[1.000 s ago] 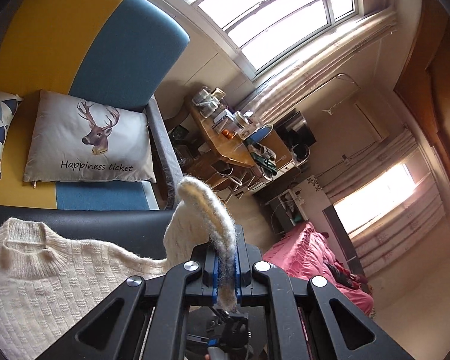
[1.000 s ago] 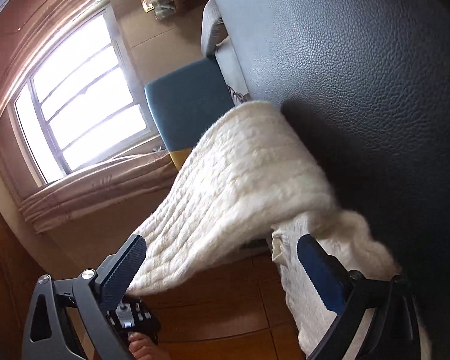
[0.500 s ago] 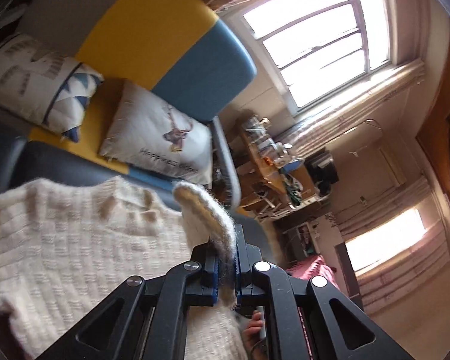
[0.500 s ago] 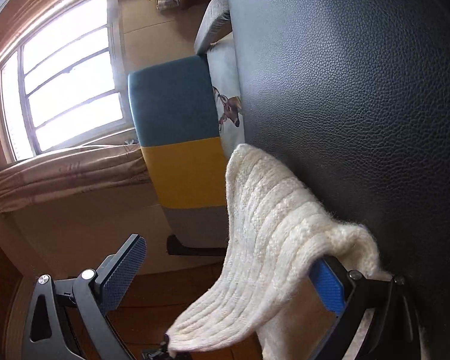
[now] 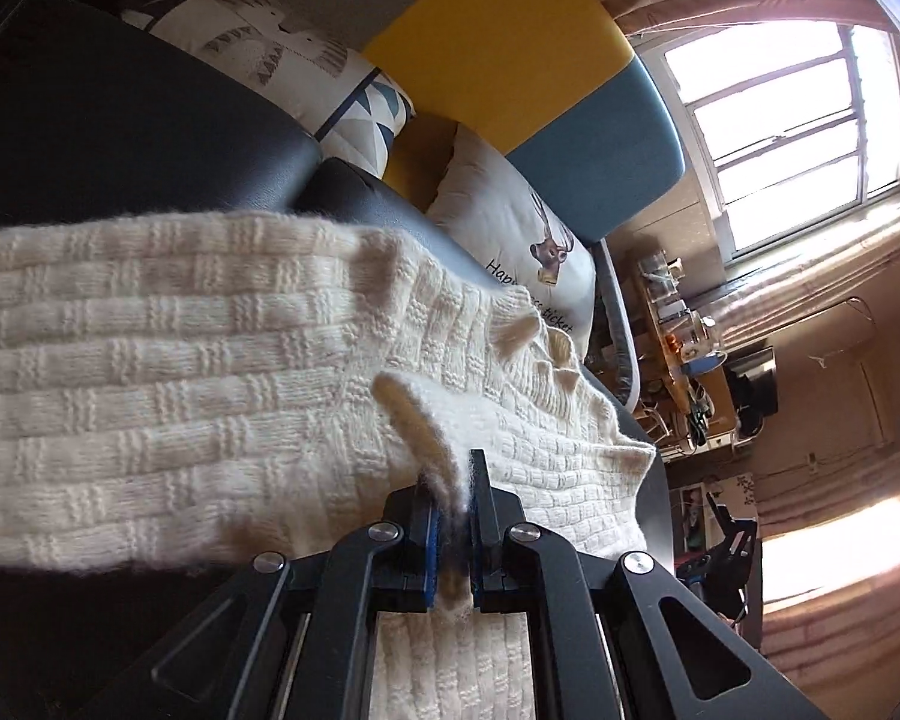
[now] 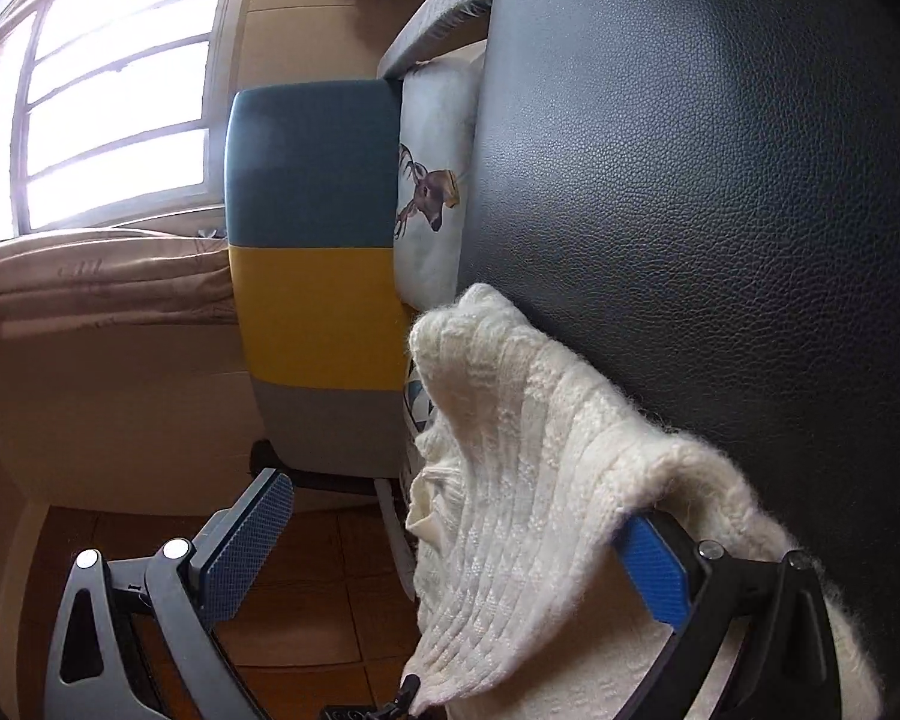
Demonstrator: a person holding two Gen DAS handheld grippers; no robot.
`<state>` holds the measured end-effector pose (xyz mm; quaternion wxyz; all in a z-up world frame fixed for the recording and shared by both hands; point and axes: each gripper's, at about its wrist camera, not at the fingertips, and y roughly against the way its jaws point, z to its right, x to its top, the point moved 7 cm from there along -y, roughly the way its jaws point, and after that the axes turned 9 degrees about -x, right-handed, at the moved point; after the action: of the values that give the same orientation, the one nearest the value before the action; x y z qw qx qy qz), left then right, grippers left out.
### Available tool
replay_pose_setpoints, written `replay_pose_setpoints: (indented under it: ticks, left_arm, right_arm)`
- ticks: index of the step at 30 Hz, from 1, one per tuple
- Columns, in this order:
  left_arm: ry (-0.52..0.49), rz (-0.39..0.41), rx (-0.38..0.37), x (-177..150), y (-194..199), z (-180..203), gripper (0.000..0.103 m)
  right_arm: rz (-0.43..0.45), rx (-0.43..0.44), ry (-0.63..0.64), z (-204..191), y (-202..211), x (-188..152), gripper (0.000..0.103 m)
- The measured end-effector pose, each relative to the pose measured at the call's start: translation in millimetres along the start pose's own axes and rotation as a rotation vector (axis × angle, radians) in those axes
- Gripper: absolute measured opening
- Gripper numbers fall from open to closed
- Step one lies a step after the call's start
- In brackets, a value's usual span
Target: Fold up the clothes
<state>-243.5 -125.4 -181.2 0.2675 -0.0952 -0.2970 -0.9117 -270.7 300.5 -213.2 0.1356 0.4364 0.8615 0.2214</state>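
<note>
A cream knitted sweater (image 5: 180,372) lies spread over a black leather surface (image 5: 120,138). My left gripper (image 5: 453,534) is shut on a fold of the sweater's edge and holds it just above the spread knit. In the right wrist view the same sweater (image 6: 510,480) drapes over the edge of the black leather surface (image 6: 720,210). My right gripper (image 6: 450,546) is open, its jaws wide apart. The knit lies over its right finger (image 6: 654,564) but is not clamped.
A sofa with yellow and blue back panels (image 5: 540,60) stands behind, holding a deer-print cushion (image 5: 522,240) and a triangle-print cushion (image 5: 306,66). A cluttered wooden table (image 5: 678,324) stands under the window. Brown tiled floor (image 6: 330,630) lies below the right gripper.
My left gripper has carried the pinched sweater edge across over the body of the sweater, which now fills the left view. In the right view the lifted knit has dropped onto the surface's edge.
</note>
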Motion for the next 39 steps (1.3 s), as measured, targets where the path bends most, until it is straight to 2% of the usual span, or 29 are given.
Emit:
replay_pose_setpoints:
  ticks: [2,5,6,9,13,15,16,17,20,22,23,30,31,35,39]
  left_arm:
    - [-0.029,-0.029,0.044,-2,-4,-3,0.007]
    - [-0.128,-0.092,0.179,-10,-16,-7,0.007]
    - [-0.132,-0.110,0.202,-13,-20,-10,0.007]
    - [-0.085,-0.143,0.202,-20,-27,-20,0.007]
    - [0.026,-0.110,0.072,-13,-18,-15,0.009]
    - [0.093,-0.106,0.027,-9,-14,-18,0.016]
    - [0.090,-0.100,0.021,-6,-13,-17,0.018]
    - [0.070,-0.091,0.025,-3,-13,-13,0.022]
    - [0.008,-0.064,0.036,6,-13,-2,0.024]
    - [-0.033,-0.046,0.043,12,-13,6,0.021]
    - [-0.054,-0.037,0.047,15,-13,10,0.009]
    - [-0.198,0.026,0.072,37,-12,37,0.007]
    - [-0.219,0.022,0.110,39,-13,34,0.007]
    - [-0.186,-0.074,0.292,31,-37,-18,0.008]
    - [-0.131,-0.075,0.271,26,-30,-27,0.010]
  right_arm:
    - [0.004,-0.009,0.011,0,-1,-3,0.103]
    - [-0.012,-0.029,0.033,0,-1,-7,0.102]
    - [-0.024,-0.038,0.043,0,-1,-8,0.102]
    - [-0.058,-0.060,0.071,1,0,-10,0.101]
    - [-0.090,-0.074,0.118,2,8,-13,0.102]
    - [-0.104,-0.096,0.145,5,10,-16,0.102]
    - [-0.111,-0.109,0.164,7,11,-19,0.102]
    - [-0.118,-0.123,0.186,8,12,-21,0.102]
    - [-0.128,-0.163,0.251,9,16,-29,0.102]
    - [-0.134,-0.181,0.281,10,18,-32,0.102]
    - [-0.135,-0.190,0.293,10,19,-33,0.102]
    - [-0.114,-0.239,0.391,7,23,-43,0.102]
    - [-0.117,-0.249,0.407,7,23,-46,0.102]
    - [-0.122,-0.269,0.449,6,25,-52,0.102]
    - [-0.088,-0.232,0.489,-9,40,-47,0.102]
